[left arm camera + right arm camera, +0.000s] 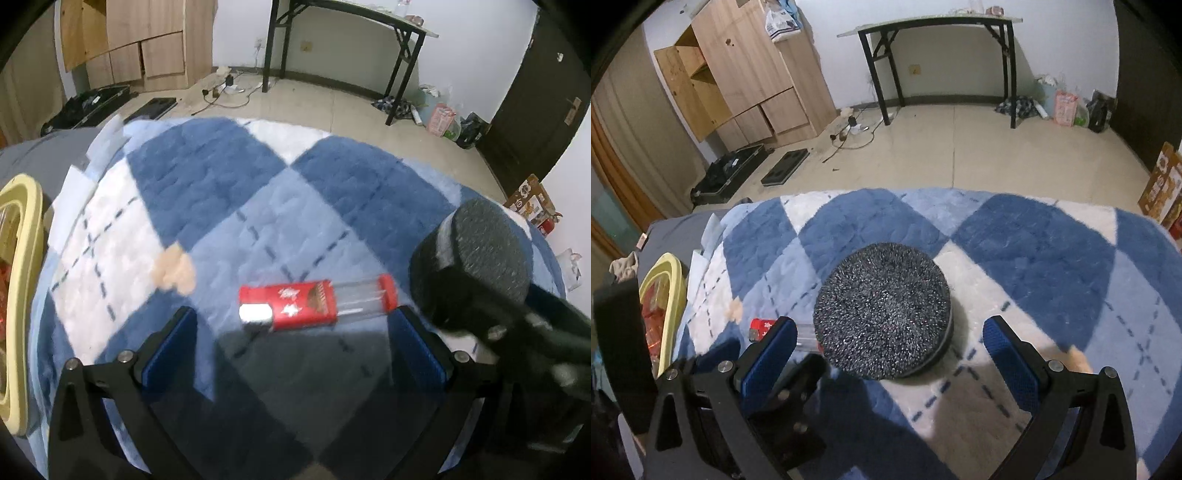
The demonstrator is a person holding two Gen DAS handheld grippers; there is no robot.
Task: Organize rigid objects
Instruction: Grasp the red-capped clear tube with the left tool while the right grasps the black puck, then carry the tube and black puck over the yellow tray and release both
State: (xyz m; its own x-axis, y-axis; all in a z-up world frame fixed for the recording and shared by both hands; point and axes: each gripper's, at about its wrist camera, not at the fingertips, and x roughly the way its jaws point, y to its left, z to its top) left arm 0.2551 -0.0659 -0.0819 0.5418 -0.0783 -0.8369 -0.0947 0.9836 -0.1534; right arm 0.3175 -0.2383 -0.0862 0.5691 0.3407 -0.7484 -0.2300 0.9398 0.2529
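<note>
Blue-and-white checked blanket (229,206) stretches ahead of both grippers, its far edge dropping to bare floor (960,147). Left gripper (295,328) hovers released, its fingers spread wide; the red box (317,301) lies just ahead between the fingertips, untouched. Right gripper (890,339) is likewise spread, the black round brush (882,310) between and ahead of its fingers. Yellow basket (22,295) sits far left at the blanket's edge.
</note>
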